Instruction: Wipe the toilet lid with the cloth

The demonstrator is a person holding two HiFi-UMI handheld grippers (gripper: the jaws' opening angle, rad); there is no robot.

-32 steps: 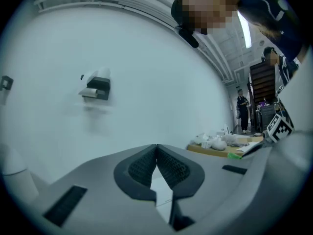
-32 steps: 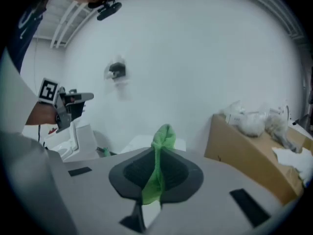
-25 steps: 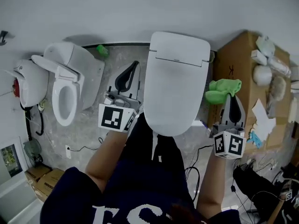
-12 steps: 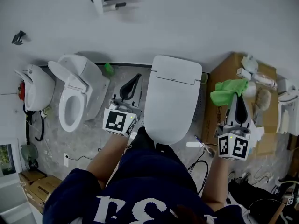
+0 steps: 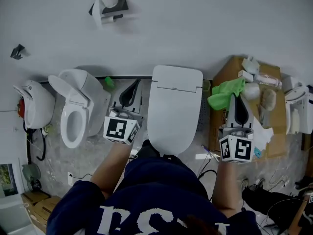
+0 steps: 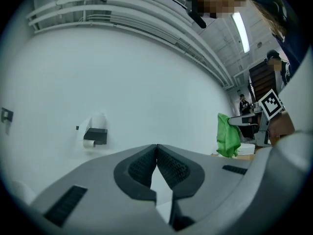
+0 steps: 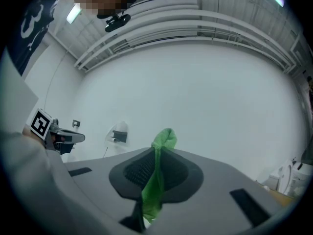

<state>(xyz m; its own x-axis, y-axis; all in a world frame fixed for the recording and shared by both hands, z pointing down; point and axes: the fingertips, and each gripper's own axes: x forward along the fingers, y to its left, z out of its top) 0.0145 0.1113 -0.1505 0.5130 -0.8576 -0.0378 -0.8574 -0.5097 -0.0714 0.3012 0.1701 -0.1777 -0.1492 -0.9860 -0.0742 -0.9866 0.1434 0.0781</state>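
The head view looks straight down on the toilet lid (image 5: 173,109), and it is shut: a long, smooth, glossy white shell, square at the hinge end by the wall (image 5: 205,28) and rounded at the near end. Its whole top is bare. There is a narrow strip of speckled grey floor (image 5: 95,146) on the lid's left side, and on its right a cardboard box (image 5: 229,131) stands close, its top heaped with white odds and ends. Loose cables (image 5: 209,173) trail over the floor near the person's right side.

The left gripper (image 5: 133,86) hangs over that left strip, just beside the lid's edge and not touching it. Its own view shows the ribbed dark pads pressed tip to tip with nothing between them (image 6: 156,148).

The right gripper (image 5: 238,99) is over the box, clear of the lid. It is clamped on the cloth (image 5: 224,93), a bright green, soft, rumpled piece that flops out past the jaw tips toward the lid's right rear corner. From the right gripper view the cloth (image 7: 155,180) runs as a thin green band up between the pads and pokes out above them.

Further left stands a second toilet (image 5: 78,109), its seat ring open, with a rounded white fixture (image 5: 32,104) beyond it. Only the gripper views show the room sideways: a plain pale wall and the paper holder (image 6: 93,135) on it, which the head view catches high up (image 5: 108,4).
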